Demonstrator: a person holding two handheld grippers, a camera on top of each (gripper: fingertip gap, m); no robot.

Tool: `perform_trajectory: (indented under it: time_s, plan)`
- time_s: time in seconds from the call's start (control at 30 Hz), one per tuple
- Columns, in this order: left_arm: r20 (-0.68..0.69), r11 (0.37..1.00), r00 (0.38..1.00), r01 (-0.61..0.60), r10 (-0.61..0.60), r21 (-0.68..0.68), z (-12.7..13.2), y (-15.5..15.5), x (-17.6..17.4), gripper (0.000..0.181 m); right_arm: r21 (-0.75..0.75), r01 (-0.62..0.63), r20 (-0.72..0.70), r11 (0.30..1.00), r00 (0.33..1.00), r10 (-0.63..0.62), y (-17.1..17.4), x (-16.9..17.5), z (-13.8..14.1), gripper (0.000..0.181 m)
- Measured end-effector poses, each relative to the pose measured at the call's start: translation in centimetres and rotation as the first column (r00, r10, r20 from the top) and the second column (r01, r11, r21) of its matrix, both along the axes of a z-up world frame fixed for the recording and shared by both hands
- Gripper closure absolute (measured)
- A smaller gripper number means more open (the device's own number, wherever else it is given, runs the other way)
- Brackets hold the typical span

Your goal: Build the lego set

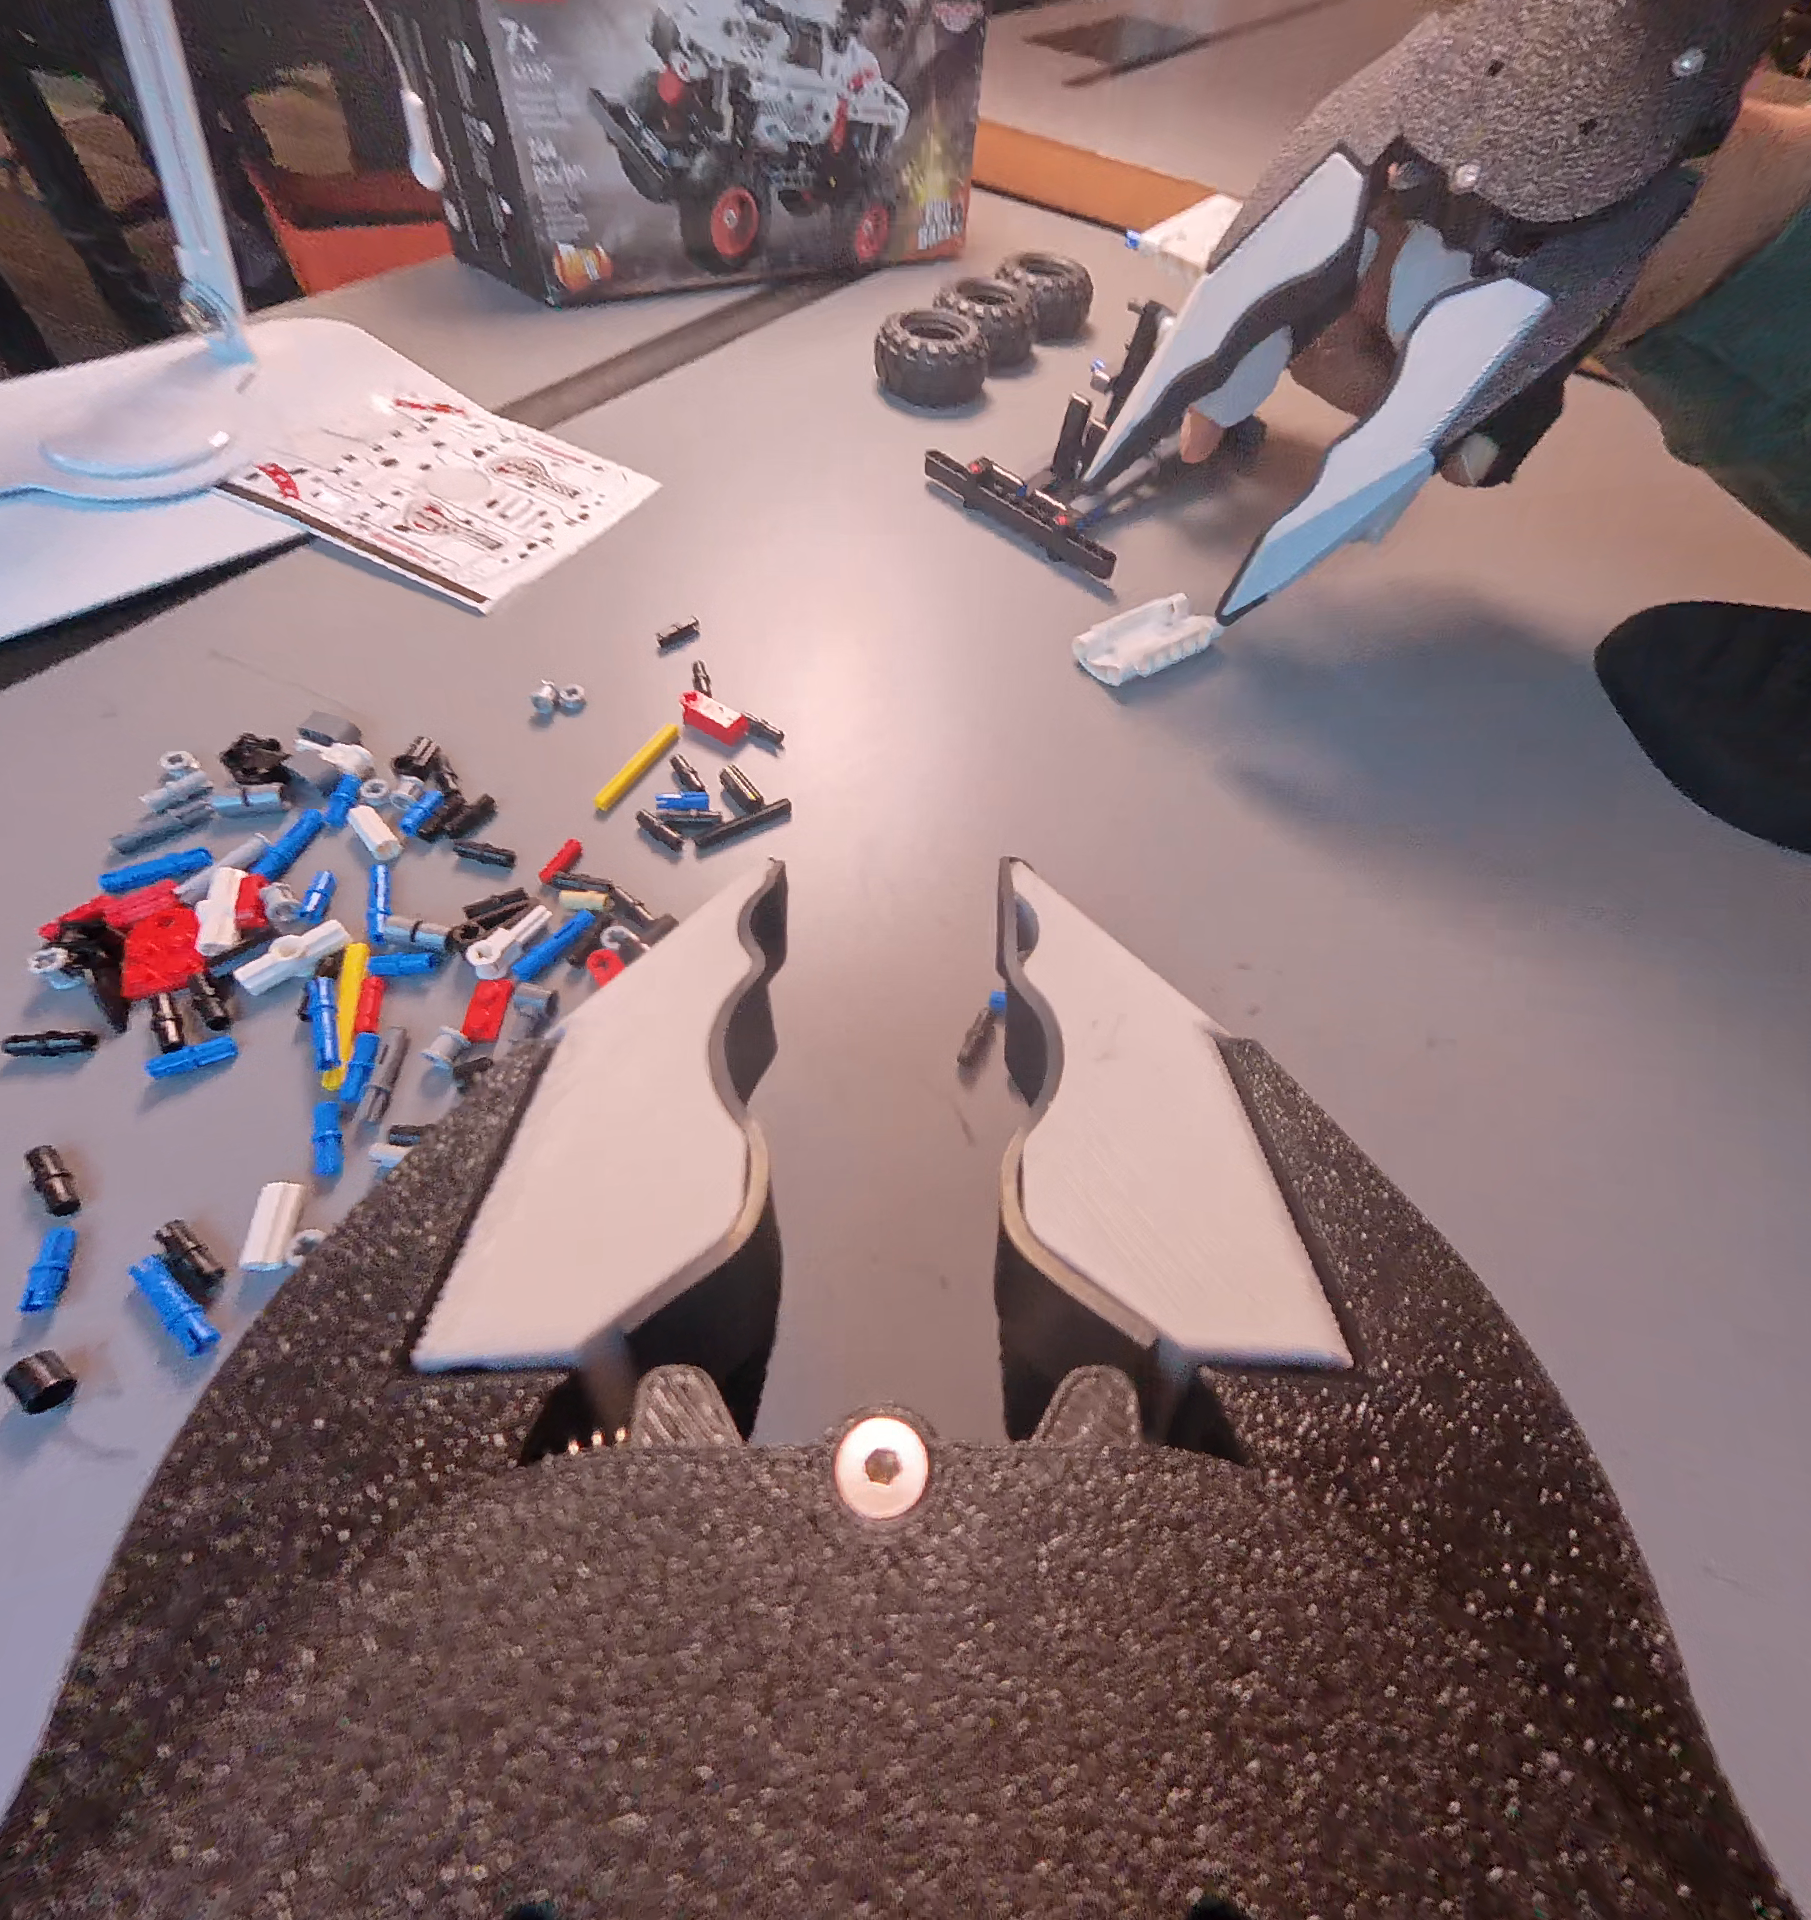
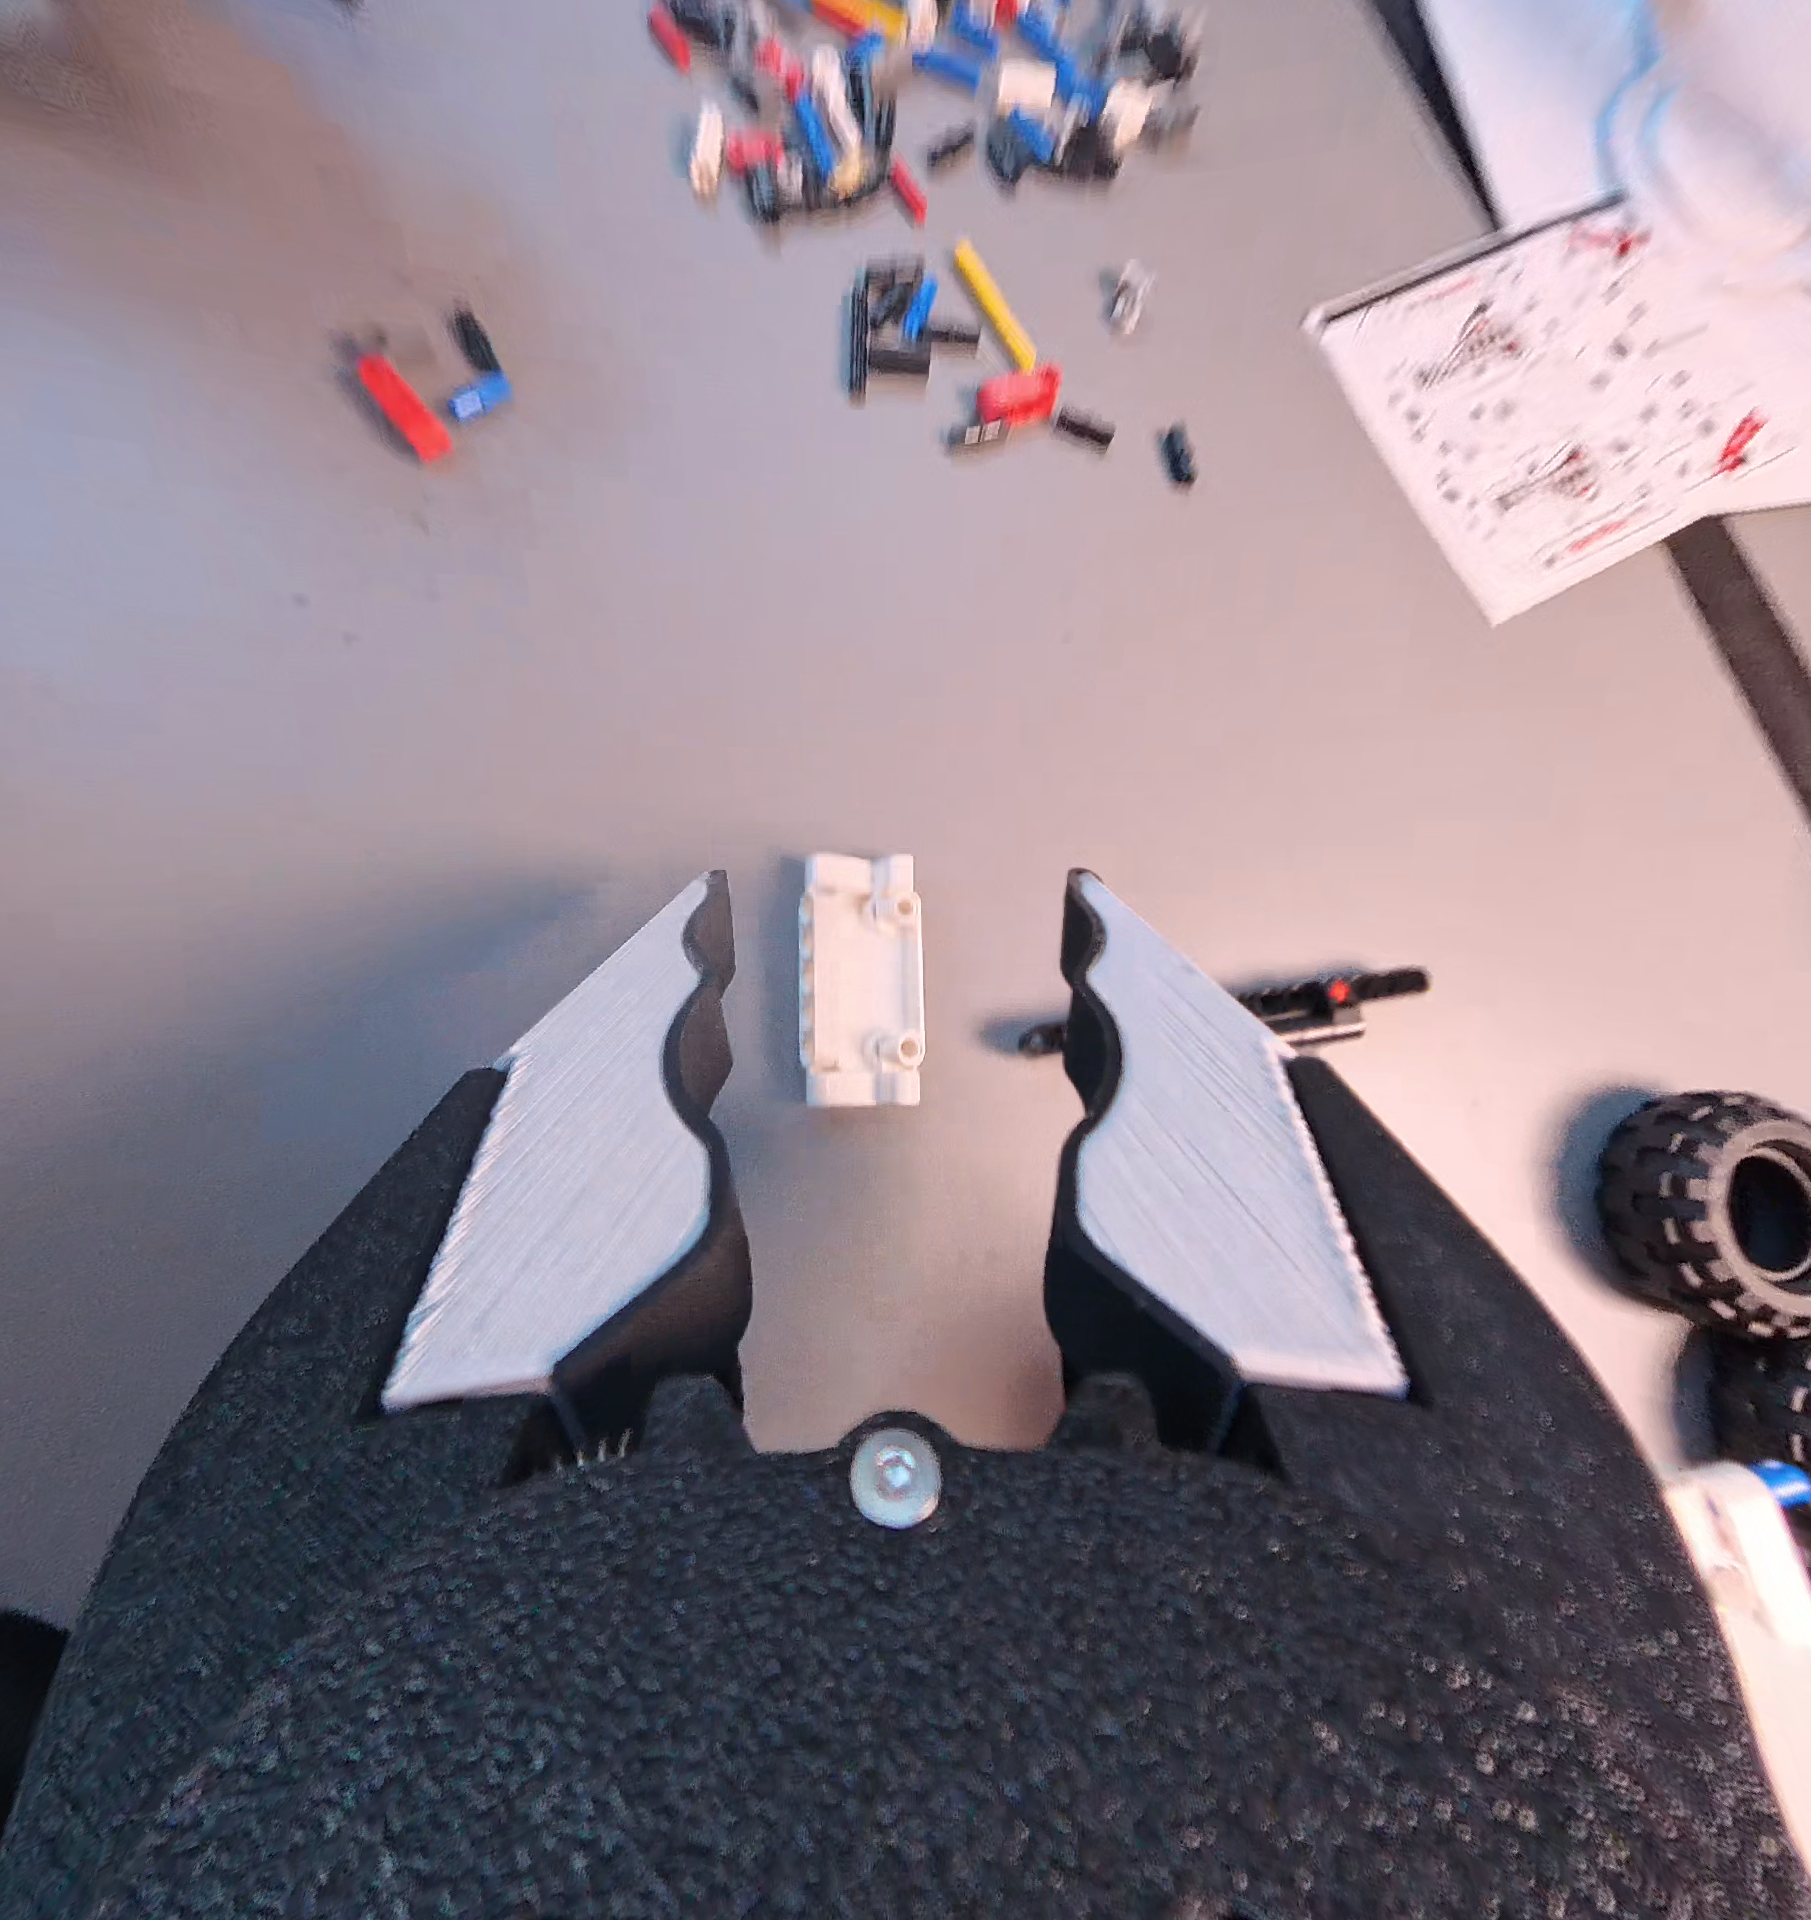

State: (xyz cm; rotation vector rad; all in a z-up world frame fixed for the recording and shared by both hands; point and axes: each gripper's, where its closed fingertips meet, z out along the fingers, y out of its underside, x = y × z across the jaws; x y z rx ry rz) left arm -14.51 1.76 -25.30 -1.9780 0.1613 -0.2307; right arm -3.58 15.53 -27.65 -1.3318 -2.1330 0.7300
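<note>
A white block-shaped lego part (image 2: 861, 979) lies on the grey table between the open fingers of my right gripper (image 2: 896, 875), touching neither. In the left wrist view the same part (image 1: 1142, 639) lies at the tip of one finger of the right gripper (image 1: 1155, 551). My left gripper (image 1: 888, 862) is open and empty above the table, right of a pile of small red, blue, black, white and yellow pieces (image 1: 288, 935). A black partly built frame (image 1: 1026, 504) lies behind the white part.
Three black tyres (image 1: 984, 322) stand at the back right. The set's box (image 1: 714, 135) stands at the back. A sticker sheet (image 1: 444, 488) and a lamp base (image 1: 132, 447) lie at the left. A small black and blue pin (image 1: 981, 1029) lies by my left gripper's right finger. There is about 20 cm between the tips of the two grippers.
</note>
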Motion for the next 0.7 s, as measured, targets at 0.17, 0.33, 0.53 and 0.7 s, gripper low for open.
perform_trajectory:
  time_s: [0.17,0.33,0.53,0.7]
  plan:
    - [-0.019,0.996,0.997,-0.07,0.071,0.051,1.1,0.0,-1.2,0.128,-0.096,-0.049,-0.309,0.994,0.951,0.017,-3.5,-2.3,5.0,0.126]
    - [-0.024,0.994,0.996,-0.08,0.082,0.074,1.7,-0.2,-1.5,0.135,-0.213,-0.09,-0.491,0.973,0.871,-0.027,-8.0,-3.4,6.6,0.175]
    - [-0.059,1.0,0.998,0.016,-0.017,-0.01,0.4,-0.7,-0.6,0.15,-0.187,-0.082,-0.444,0.979,0.896,-0.01,-11.5,-3.7,3.4,0.181]
    - [-0.113,0.966,0.972,0.184,-0.206,-0.181,-3.0,-2.1,1.6,0.156,-0.122,-0.097,-0.402,0.988,0.915,0.04,-12.2,-4.0,2.0,0.178]
